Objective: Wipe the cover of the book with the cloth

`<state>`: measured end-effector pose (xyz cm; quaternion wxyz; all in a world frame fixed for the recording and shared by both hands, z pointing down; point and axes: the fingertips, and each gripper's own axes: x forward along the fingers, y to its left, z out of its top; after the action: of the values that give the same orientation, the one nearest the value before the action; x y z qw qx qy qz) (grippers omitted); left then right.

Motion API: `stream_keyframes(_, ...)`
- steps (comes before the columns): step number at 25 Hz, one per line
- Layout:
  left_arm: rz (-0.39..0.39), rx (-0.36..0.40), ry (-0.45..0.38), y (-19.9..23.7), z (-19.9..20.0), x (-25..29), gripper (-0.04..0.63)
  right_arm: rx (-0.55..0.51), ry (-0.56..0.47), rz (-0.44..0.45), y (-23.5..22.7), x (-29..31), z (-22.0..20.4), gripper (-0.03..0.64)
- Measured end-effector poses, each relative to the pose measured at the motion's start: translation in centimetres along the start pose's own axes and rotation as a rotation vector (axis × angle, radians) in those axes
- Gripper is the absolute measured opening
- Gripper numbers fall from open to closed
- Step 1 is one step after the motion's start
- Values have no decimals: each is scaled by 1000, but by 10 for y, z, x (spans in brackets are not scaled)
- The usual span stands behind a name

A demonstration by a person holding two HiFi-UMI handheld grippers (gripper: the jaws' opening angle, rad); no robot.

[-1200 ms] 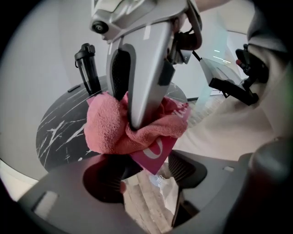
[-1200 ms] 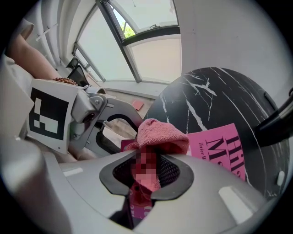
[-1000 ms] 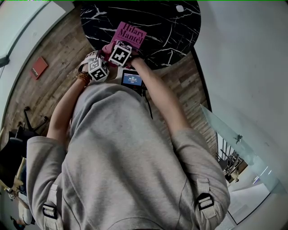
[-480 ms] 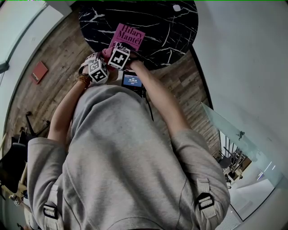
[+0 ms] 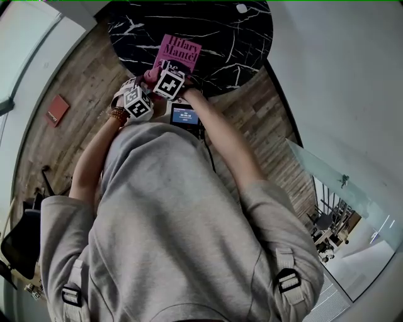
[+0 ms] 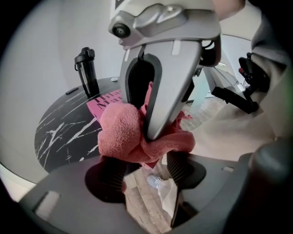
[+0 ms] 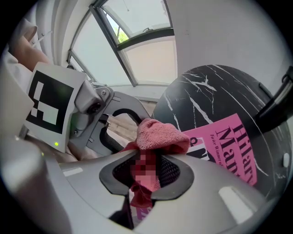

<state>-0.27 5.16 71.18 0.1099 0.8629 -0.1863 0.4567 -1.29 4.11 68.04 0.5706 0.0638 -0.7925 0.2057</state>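
Observation:
A pink book lies flat on the round black marble table. Over the book's near end my right gripper is shut on a bunched pink cloth, which hangs from its tips. In the left gripper view, that right gripper points down with the cloth wrapped round its closed jaws. My left gripper sits just beside it, to the left in the head view. Its jaws stand wide apart and have just closed a little. The cloth rests at its fingertips, with bare floor showing between the pads.
A black bottle stands at the table's far side. A small white object lies near the table's far edge. On the wooden floor to the left is a red flat item. A small lit screen hangs at the person's chest.
The head view has shifted slightly. Both grippers stay where they were over the near end of the book, the cloth still in the right one.

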Motion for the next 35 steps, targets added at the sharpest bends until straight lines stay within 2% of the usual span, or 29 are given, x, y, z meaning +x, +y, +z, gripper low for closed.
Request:
stream_keyframes(6, 8, 4, -7, 0, -3, -3, 261, 13, -1, -40, -2, 0, 1, 95)
stream_keyframes(13, 5, 0, -15, 1, -2, -2, 252, 22, 65, -48, -2, 3, 1, 95)
stream_keyframes(16, 1, 11, -18, 2, -2, -3, 247, 26, 43, -48, -2, 3, 0, 95)
stream_keyframes(21, -6, 8, -44, 6, 2, -15, 247, 131, -46, -10, -12, -6, 2, 97)
stream_keyframes(23, 5, -11, -89, 12, 10, -28, 239, 190, -121, -14, -18, -23, 4, 98)
stream_keyframes(27, 58, -64, -207, 25, 33, -56, 204, 321, -360, -51, -28, -71, 8, 94)
stream_keyframes(33, 165, -69, -428, 43, 89, -99, 39, 423, -628, -240, -36, -144, -11, 92)
stream_keyframes(35, 192, -68, -476, 46, 104, -113, 21, 467, -723, -275, -33, -165, -14, 92)
